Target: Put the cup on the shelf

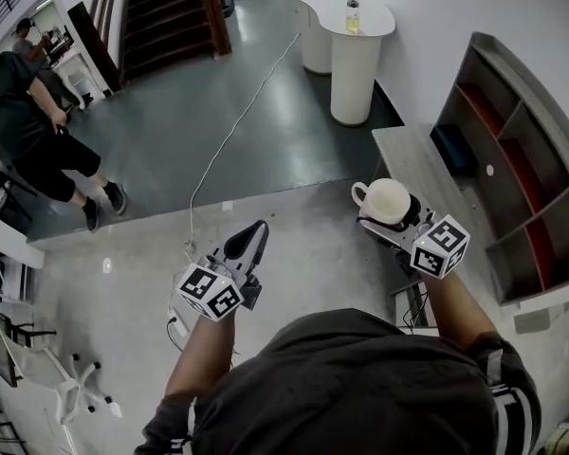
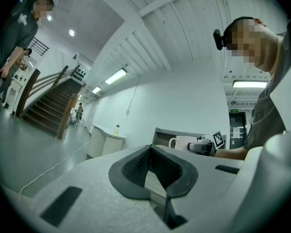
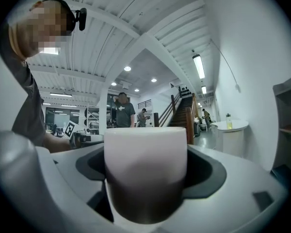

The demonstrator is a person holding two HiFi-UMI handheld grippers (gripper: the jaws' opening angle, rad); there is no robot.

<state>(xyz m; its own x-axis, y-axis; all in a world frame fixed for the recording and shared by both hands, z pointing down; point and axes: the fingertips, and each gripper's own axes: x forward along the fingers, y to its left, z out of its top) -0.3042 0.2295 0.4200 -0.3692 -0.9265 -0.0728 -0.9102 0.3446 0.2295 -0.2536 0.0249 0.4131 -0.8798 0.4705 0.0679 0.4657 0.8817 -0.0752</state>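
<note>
Near shelf (image 1: 539,114), right gripper (image 1: 396,218) holds cup (image 1: 387,200) upright, forearm (image 1: 452,300) seemingly extended.

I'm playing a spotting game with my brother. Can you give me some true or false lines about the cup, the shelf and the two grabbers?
1. The right gripper holds the white cup. True.
2. The cup already stands on the shelf. False: it is in the air, held near the shelf.
3. The left gripper holds a bottle. False: its jaws are shut on nothing; the bottle stands on the round white table.
4. In the head view, the cup's handle points left. True.
</note>
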